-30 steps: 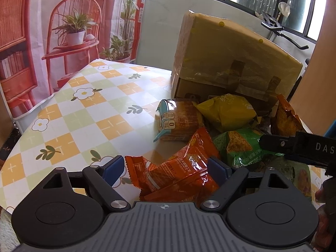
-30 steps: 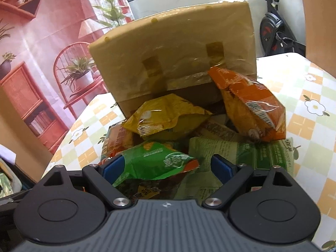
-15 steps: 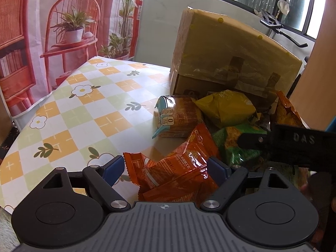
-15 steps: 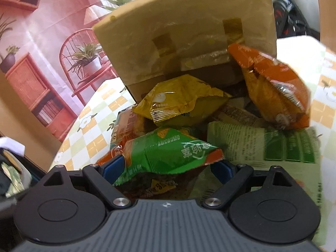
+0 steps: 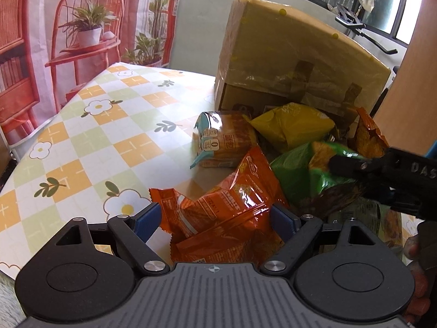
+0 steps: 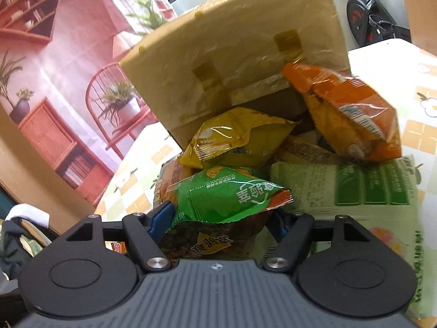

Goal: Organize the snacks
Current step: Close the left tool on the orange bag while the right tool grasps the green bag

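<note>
A pile of snack bags lies before a tipped cardboard box on the flowered table. My left gripper is open with its jaws on either side of two orange packets. My right gripper has narrowed its jaws around a green chip bag and a dark brown bag below it, and it also shows in the left wrist view. A yellow bag, an orange bag, a bread pack and a pale green bag lie around.
The table's left edge is near a red backdrop with a chair print. An exercise bike stands behind the box. The box leans over the back of the pile.
My right gripper has moved forward into the pile and its jaws have drawn in around the green and brown bags, lifting them a little. My left gripper has barely moved.
</note>
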Demonstrator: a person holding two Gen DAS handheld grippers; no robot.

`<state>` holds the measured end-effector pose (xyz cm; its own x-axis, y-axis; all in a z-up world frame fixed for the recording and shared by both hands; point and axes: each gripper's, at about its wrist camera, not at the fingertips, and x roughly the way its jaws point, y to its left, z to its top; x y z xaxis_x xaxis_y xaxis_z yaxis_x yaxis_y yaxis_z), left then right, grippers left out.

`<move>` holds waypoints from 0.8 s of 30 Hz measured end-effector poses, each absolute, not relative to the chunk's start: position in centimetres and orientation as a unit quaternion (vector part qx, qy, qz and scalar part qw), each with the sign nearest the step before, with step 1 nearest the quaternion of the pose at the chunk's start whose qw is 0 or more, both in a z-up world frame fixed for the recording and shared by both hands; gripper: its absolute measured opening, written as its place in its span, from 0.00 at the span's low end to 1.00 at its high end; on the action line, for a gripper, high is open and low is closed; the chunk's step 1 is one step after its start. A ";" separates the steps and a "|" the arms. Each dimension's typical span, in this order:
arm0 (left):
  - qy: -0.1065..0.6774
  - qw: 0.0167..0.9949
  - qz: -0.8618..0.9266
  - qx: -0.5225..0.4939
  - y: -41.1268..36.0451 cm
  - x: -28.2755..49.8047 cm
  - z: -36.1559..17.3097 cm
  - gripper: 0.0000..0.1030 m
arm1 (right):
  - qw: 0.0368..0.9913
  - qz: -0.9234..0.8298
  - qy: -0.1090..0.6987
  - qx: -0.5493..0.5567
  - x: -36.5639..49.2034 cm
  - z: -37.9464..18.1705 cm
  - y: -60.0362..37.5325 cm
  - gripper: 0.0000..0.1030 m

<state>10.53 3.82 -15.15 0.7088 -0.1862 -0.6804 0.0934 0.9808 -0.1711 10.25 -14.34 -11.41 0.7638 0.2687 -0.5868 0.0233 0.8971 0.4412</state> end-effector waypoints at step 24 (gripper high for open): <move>0.439 0.883 -0.079 -0.146 5.3 13.1 -18.6 1.00 | 0.915 0.069 0.326 0.228 9.8 -11.4 -15.3 0.71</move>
<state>13.06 5.29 -18.57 0.6019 -0.2675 -0.7524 0.0118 0.9451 -0.3266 9.77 -15.28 -11.37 0.7784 0.2754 -0.5641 0.0211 0.8866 0.4620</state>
